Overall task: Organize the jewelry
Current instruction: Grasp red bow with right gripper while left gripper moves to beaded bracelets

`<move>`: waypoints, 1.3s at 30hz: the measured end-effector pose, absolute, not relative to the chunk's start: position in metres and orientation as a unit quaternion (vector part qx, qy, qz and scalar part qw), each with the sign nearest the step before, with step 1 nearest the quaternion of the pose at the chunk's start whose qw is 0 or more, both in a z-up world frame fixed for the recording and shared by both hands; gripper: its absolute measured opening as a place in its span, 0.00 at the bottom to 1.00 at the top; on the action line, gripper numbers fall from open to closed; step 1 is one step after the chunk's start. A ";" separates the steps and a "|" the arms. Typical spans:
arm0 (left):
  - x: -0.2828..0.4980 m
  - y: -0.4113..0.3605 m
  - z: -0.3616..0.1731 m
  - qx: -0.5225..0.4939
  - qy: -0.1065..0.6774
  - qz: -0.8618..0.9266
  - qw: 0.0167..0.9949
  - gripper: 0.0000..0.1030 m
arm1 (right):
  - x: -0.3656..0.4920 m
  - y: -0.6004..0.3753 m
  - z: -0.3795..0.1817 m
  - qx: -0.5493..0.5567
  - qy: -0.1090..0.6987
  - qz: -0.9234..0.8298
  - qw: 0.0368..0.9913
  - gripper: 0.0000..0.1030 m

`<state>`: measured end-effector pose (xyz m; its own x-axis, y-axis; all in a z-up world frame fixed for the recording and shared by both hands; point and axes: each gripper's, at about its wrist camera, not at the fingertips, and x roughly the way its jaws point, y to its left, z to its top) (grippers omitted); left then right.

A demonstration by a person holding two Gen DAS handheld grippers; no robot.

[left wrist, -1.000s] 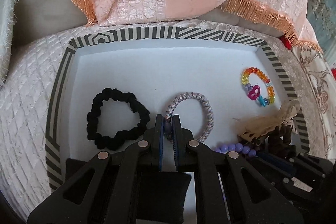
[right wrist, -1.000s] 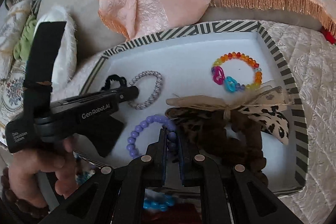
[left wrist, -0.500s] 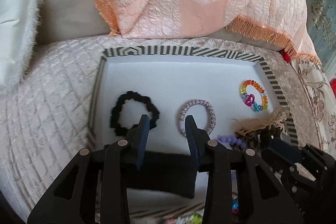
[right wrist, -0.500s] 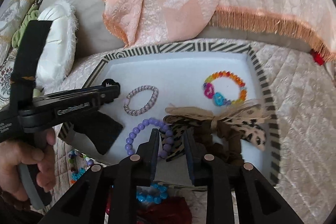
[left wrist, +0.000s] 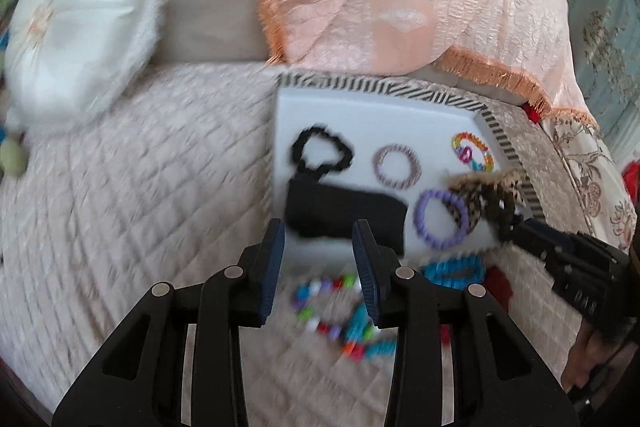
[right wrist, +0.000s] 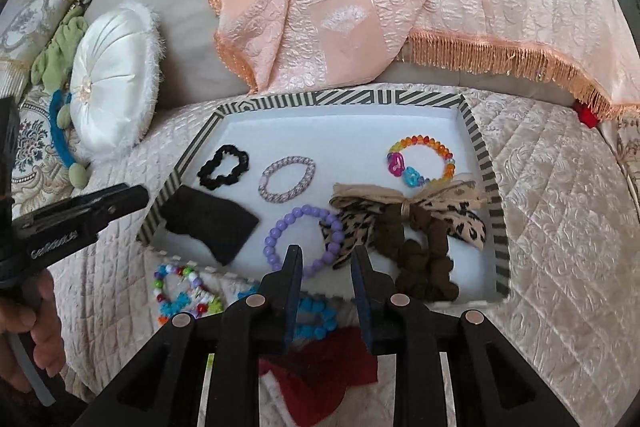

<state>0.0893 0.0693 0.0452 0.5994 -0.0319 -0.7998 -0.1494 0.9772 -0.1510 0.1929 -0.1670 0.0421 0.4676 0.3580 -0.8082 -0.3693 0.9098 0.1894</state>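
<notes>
Two views are given. In the left wrist view, heavily blurred, the left gripper [left wrist: 320, 247] is seen at lower centre with its jaws wide apart and nothing held; just below it a multicoloured bead bracelet [left wrist: 340, 311] is smeared on the quilted cover [left wrist: 140, 207], outside the striped tray [left wrist: 508, 147] at centre right. Its beads cannot be told apart, and the right edge is cut off by the other tool. In the right wrist view the right gripper [right wrist: 326, 267] is likewise open and empty at lower centre, above a blue bracelet [right wrist: 316, 319] that is largely hidden behind its fingers. In the tray a purple bead bracelet [right wrist: 304, 243], a black scrunchie [right wrist: 224, 167] and a leopard bow [right wrist: 404, 215] are laid. The loose bracelets are judged light, limp and slippery; a pinch across one strand of the loop is advised.
</notes>
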 end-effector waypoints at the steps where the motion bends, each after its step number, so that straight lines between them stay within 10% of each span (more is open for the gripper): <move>1: 0.081 0.074 0.044 -0.114 0.448 0.033 0.886 0.33 | 0.190 -0.169 0.042 -0.007 0.470 0.211 0.857 0.23; 25: 0.045 0.066 0.005 -0.106 0.491 0.024 0.864 0.39 | 0.150 -0.150 -0.018 -0.088 0.495 0.282 0.817 0.42; 39: 0.060 0.025 -0.023 -0.096 0.514 -0.038 0.851 0.39 | 0.125 -0.153 -0.006 -0.117 0.512 0.291 0.800 0.22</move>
